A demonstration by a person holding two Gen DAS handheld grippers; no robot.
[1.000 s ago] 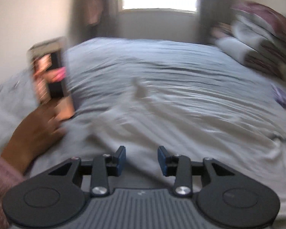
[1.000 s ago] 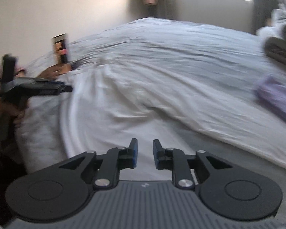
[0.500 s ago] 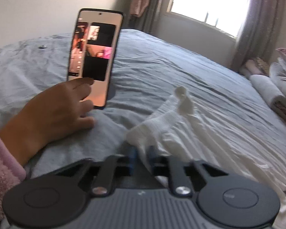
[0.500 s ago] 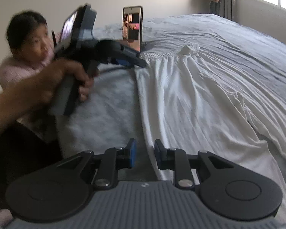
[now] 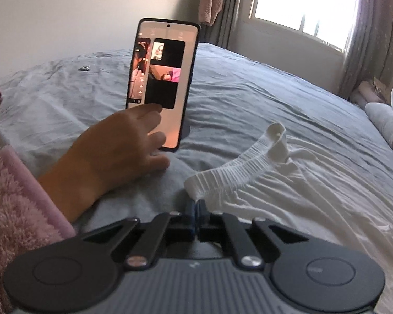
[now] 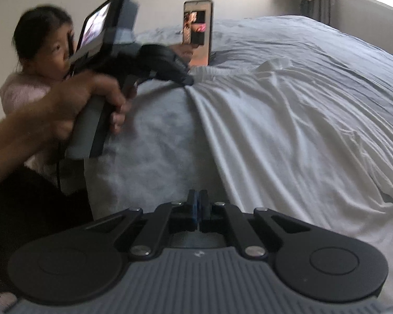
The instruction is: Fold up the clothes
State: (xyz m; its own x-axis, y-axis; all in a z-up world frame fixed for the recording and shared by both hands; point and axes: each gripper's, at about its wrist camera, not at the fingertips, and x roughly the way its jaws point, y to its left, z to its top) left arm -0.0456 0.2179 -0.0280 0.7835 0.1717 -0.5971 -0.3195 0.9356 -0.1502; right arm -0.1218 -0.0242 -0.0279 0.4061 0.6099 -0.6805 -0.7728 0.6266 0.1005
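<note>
A white garment (image 5: 296, 191) with a ribbed elastic waistband (image 5: 235, 167) lies spread on the grey bed (image 5: 249, 99). My left gripper (image 5: 196, 207) is shut on the near corner of the waistband. The garment (image 6: 288, 136) also shows in the right wrist view, running away from me. My right gripper (image 6: 197, 201) is shut on the garment's near left edge. The left gripper (image 6: 190, 80) shows there too, pinching the far corner.
A phone (image 5: 162, 83) stands upright on the bed, and a child's hand (image 5: 118, 149) touches its screen. The child (image 6: 44, 52) sits at the bed's left edge. Folded towels (image 5: 385, 123) lie at the far right. A window (image 5: 304, 5) is behind.
Both grippers were open over the bed one second ago. The left closed on the waistband corner half a second ago. The right has now closed on the garment's edge.
</note>
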